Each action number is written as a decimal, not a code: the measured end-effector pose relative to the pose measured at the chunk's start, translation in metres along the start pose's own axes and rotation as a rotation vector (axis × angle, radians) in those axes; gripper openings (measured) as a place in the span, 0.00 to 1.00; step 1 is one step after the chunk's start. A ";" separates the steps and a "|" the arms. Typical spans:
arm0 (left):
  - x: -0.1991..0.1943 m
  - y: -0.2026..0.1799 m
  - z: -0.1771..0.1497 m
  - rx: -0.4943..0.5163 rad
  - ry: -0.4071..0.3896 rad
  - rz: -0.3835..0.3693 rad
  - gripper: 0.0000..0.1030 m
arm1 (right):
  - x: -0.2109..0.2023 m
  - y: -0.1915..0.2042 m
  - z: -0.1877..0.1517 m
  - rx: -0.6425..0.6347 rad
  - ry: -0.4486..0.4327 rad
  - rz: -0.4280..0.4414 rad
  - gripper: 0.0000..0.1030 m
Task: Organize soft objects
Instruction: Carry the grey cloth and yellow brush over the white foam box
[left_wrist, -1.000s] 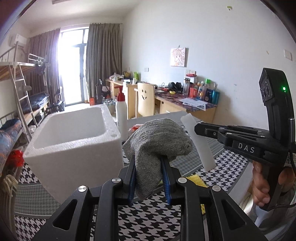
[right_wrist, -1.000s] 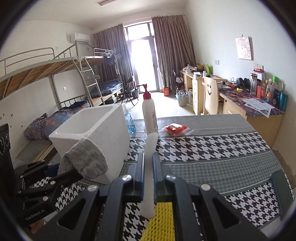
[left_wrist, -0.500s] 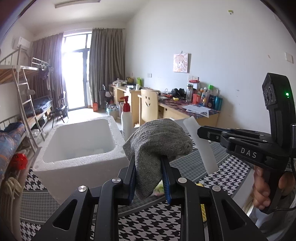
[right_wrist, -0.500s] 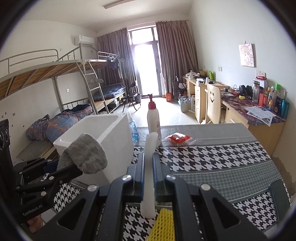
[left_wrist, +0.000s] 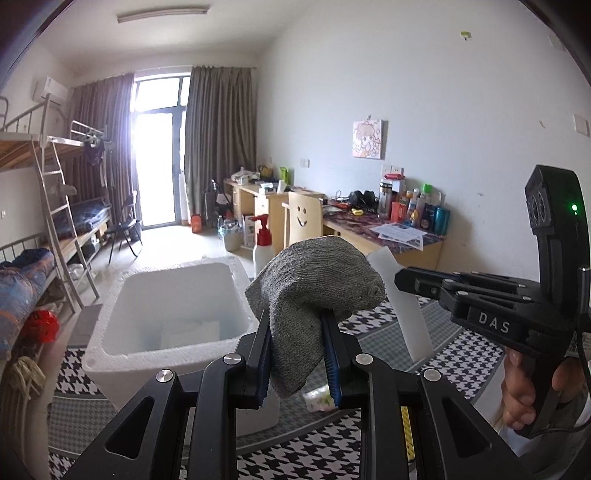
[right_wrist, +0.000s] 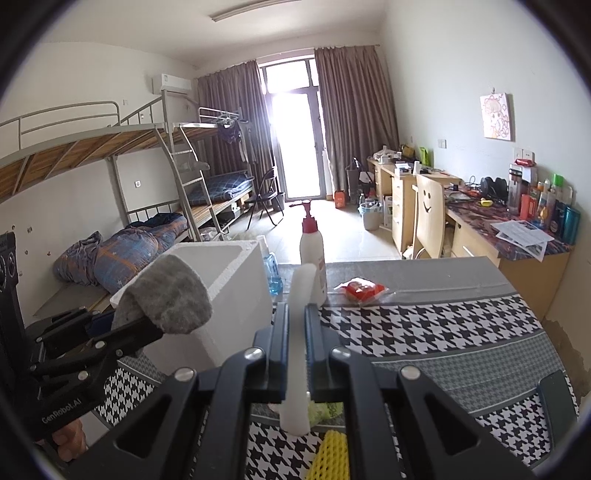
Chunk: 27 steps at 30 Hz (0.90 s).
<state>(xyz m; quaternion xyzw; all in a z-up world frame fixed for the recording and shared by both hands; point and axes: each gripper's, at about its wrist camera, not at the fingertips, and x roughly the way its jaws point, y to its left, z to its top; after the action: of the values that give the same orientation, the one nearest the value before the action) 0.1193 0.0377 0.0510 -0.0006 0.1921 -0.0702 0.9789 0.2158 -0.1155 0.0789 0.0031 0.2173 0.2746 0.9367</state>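
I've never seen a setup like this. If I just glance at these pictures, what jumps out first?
Most striking is the grey knitted cloth bunched between the fingers of the left gripper, held up in front of the open white foam box on the houndstooth tablecloth. Beside it, the right gripper pinches a thin white foam strip upright. Behind, a red-capped pump bottle stands near the box.

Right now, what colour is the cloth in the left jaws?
Grey, a knitted-looking cloth. It shows best in the left wrist view.
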 end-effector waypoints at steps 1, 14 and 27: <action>0.001 0.001 0.001 0.000 -0.003 0.004 0.25 | 0.000 0.000 0.001 0.002 -0.002 0.002 0.10; 0.005 0.012 0.010 -0.017 -0.019 0.045 0.25 | 0.008 0.007 0.012 -0.003 -0.008 0.026 0.10; 0.004 0.031 0.020 -0.043 -0.039 0.117 0.25 | 0.016 0.020 0.022 -0.035 -0.009 0.068 0.10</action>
<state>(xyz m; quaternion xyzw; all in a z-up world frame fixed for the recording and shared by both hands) 0.1348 0.0671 0.0667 -0.0116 0.1740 -0.0088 0.9846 0.2271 -0.0881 0.0950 -0.0049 0.2081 0.3100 0.9277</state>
